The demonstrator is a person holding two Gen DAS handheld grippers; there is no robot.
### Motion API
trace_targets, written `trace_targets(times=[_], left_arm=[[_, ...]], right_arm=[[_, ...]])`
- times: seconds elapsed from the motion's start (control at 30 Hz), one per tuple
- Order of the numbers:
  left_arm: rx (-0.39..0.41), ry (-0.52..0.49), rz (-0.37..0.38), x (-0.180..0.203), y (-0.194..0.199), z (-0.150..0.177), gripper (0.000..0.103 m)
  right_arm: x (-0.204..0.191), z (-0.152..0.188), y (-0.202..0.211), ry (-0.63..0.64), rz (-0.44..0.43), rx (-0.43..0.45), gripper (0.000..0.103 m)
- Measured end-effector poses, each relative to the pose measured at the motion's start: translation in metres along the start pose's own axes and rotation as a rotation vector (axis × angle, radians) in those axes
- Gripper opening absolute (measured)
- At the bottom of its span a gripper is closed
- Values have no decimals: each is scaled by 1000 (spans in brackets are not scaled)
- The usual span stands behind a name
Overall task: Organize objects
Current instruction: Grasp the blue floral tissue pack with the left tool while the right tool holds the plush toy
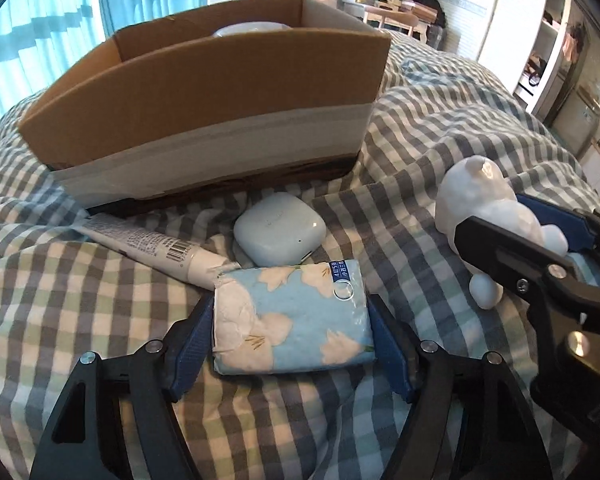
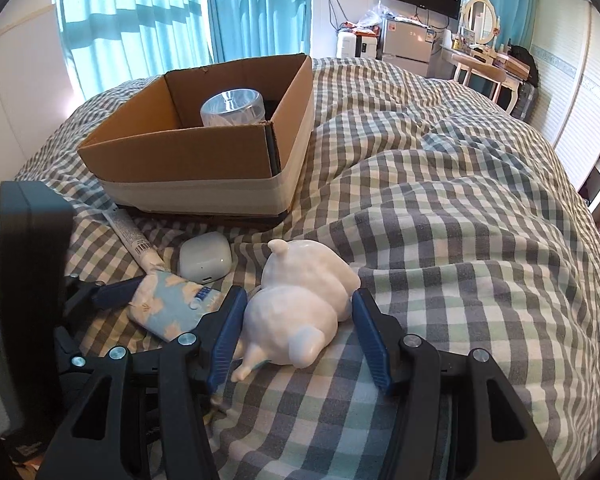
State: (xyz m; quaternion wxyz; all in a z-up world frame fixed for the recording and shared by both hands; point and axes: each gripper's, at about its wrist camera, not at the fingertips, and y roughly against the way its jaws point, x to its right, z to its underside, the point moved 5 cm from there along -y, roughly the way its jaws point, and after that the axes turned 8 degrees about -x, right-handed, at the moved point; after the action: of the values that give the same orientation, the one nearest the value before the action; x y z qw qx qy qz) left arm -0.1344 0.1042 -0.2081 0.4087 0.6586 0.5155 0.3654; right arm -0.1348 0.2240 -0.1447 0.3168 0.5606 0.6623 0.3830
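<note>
In the left wrist view, the left gripper point(image 1: 292, 344) reaches in from 6 o'clock, its blue jaws set on either side of a floral tissue pack point(image 1: 296, 316) that lies on the checked bed quilt point(image 1: 440, 128); both pads sit right against the pack's short edges, clamped on it. At 12 o'clock from the pack rests a pale earbud case point(image 1: 280, 234), and at 10 o'clock a white tube point(image 1: 156, 246), its crimped end touching the pack's corner. Beyond them stands an open cardboard box point(image 1: 220, 92). At 3 o'clock the right gripper point(image 1: 540, 236) comes in from the edge, jaws clamped on a white figurine point(image 1: 484, 204).

In the right wrist view, the right gripper point(image 2: 300, 336) enters from 6 o'clock with the figurine point(image 2: 300, 304) lying on its side between the blue pads, both pressing on it. At 9 o'clock from it the tissue pack point(image 2: 168, 304) sits between the left gripper's point(image 2: 172, 300) jaws. The earbud case point(image 2: 204, 258) lies at 11 o'clock, the tube point(image 2: 134, 240) farther toward 10. The box point(image 2: 196, 152) stands at 11 o'clock, with a clear jar point(image 2: 232, 108) inside.
</note>
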Motion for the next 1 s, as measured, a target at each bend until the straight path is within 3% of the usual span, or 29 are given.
trace_targets(times=[0.57, 1.0], left_arm=[[176, 72, -90, -32, 91, 18, 75], [286, 109, -154, -58, 145, 15, 75]], right_arm=[[-8, 10, 52, 7, 118, 110, 54], [-36, 1, 90, 53, 121, 179, 54]])
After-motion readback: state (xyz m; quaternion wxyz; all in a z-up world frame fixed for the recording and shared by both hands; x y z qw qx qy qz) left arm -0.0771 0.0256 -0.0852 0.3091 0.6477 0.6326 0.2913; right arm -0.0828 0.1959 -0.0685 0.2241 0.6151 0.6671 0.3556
